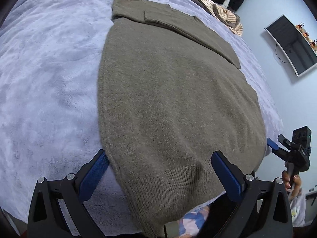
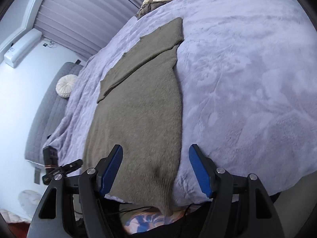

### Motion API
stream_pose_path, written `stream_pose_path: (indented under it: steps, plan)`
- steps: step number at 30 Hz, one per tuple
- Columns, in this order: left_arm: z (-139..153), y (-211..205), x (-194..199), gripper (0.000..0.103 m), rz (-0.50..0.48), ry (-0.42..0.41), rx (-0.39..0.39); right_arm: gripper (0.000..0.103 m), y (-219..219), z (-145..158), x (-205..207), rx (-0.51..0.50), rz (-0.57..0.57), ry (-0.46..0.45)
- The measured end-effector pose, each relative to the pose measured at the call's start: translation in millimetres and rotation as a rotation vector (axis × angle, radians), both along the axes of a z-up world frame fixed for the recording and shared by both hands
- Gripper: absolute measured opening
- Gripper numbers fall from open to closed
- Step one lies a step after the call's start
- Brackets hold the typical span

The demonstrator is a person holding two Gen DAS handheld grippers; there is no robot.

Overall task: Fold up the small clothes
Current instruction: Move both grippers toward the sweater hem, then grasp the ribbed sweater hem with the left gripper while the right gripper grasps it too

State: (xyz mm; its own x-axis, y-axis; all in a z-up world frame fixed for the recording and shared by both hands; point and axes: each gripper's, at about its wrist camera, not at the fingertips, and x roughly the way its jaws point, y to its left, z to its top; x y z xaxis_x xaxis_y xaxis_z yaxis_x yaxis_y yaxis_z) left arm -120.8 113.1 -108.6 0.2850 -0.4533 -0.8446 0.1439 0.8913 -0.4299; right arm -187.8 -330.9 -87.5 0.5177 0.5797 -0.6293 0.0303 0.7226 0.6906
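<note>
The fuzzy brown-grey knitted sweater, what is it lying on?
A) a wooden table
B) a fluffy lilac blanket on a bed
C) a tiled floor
B: the fuzzy brown-grey knitted sweater lies flat on a fluffy lilac blanket that covers the bed.

Sweater [image 1: 168,99]: plain olive-taupe knit (ribbed at hem). Blanket [image 1: 49,79] under it: pale lavender plush. My gripper pads [image 1: 93,176]: blue, textured, on black frames. Far heap of clothes [image 1: 227,13]: cream-and-brown stripes. Round cushion [image 2: 66,86]: white.
</note>
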Motion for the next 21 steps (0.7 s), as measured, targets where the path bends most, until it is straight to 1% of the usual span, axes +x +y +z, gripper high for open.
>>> stream_pose_path:
  steps: [5,8,13,15,19,20,21]
  plan:
    - [2.1,-4.2,-6.1,0.103,-0.030,0.004,-0.022,0.073,13.5,-21.3,-8.4,0.121,0.083,0.024]
    - [2.1,-5.4,-9.5,0.103,-0.042,0.012,-0.038,0.074,25.9,-30.6,-8.8,0.168,0.125,0.031]
    - [-2.2,-11.9,-14.2,0.103,-0.081,0.016,-0.009,0.074,35.0,-38.5,-9.9,0.259,0.142,0.027]
    - [0.0,-14.1,-15.7,0.103,-0.088,0.019,-0.034,0.074,34.5,-39.5,-11.5,0.302,0.137,0.016]
    - [1.0,-17.1,-19.7,0.102,-0.108,0.044,-0.111,0.074,33.5,-37.7,-12.2,0.405,0.135,-0.016]
    - [-0.9,-17.8,-20.2,0.102,-0.110,0.054,-0.114,0.074,33.4,-38.4,-12.2,0.421,0.134,-0.015]
    - [-2.6,-18.9,-20.5,0.099,-0.112,0.059,-0.113,0.074,33.7,-40.1,-11.5,0.430,0.127,-0.005]
